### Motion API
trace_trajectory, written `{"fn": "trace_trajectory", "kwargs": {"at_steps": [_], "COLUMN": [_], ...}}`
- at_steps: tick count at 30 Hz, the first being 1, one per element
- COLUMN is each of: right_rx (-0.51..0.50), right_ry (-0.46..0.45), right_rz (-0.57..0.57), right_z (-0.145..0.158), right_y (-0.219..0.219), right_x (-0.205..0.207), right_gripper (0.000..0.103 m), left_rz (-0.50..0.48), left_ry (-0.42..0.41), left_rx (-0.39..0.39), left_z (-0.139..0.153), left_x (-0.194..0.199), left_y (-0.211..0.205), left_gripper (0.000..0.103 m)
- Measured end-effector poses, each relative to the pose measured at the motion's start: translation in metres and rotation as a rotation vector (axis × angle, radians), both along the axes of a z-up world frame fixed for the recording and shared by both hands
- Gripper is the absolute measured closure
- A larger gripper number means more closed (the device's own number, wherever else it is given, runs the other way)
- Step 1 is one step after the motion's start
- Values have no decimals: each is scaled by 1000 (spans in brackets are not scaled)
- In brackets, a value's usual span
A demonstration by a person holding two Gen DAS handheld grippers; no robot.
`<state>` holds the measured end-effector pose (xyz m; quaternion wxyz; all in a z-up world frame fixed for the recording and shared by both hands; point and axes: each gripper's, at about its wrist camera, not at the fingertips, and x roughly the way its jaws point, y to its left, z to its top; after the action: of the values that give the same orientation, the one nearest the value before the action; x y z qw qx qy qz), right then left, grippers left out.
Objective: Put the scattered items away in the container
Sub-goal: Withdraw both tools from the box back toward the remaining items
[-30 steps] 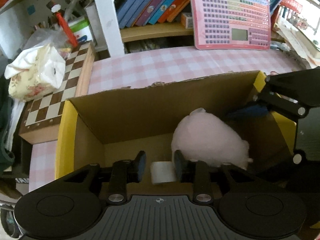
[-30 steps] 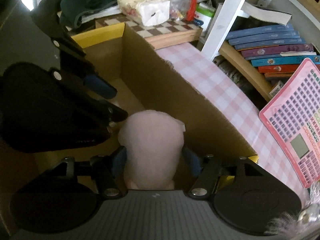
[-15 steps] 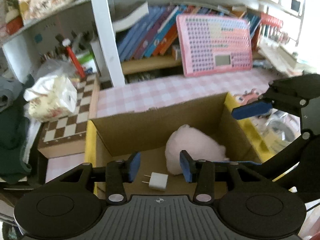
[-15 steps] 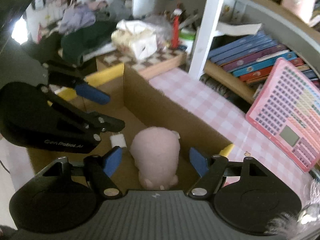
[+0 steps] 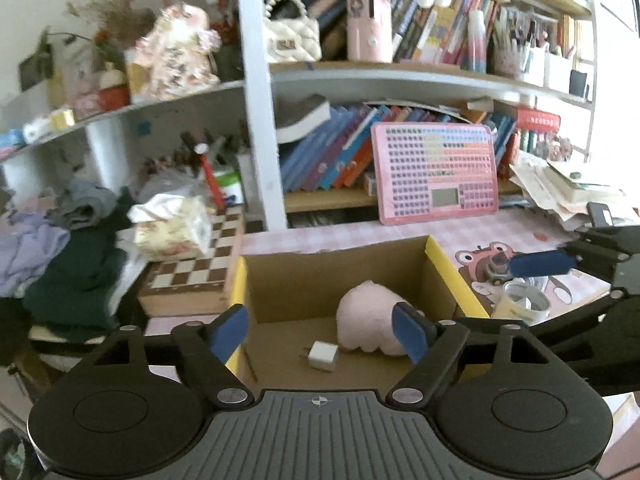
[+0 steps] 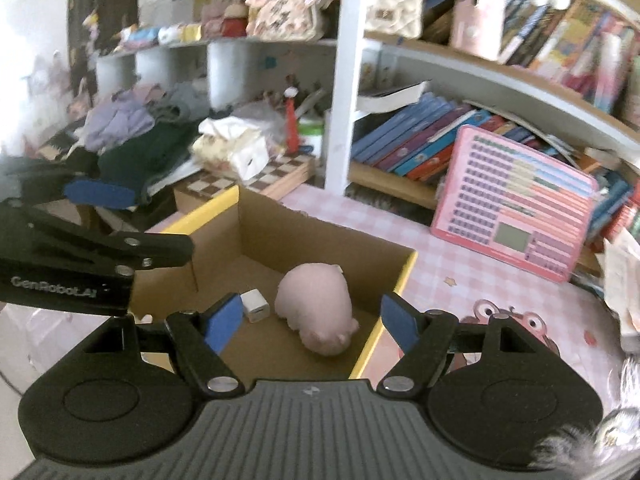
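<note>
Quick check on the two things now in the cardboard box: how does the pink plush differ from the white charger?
The pink plush is soft, rounded and by far the bigger; the white charger is a small hard cube with metal prongs. The plush lies nearer the yellow-edged end of the cardboard box; the charger sits beside it, toward the box's middle. Both rest on the box floor, with neither gripper holding them.
</note>
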<state>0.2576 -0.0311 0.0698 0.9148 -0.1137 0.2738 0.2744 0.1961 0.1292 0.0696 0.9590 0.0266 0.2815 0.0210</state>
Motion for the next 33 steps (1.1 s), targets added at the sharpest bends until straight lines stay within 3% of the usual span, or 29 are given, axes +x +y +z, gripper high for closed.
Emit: {"fn": "trace_trajectory", "kwargs": {"at_steps": [8, 13, 24, 33], "right_rx": [57, 40, 26, 4], "right_ry": [-41, -59, 6, 73], "right_rz": [-113, -163, -279, -301], "right_z": [-11, -23, -49, -59], "right_y": [-12, -19, -29, -32], "right_x": [-63, -96, -130, -144], "right_gripper": [27, 27, 26, 24], "left_rz": [42, 64, 81, 45], "left_ry": [-3, 19, 96, 138], "left_rx": [-9, -25, -71, -80], "left_z": [-13, -29, -59, -69], "left_x": [-56, -82, -121, -134], "left_y": [-2, -3, -4, -11], "left_gripper": [16, 14, 14, 14]}}
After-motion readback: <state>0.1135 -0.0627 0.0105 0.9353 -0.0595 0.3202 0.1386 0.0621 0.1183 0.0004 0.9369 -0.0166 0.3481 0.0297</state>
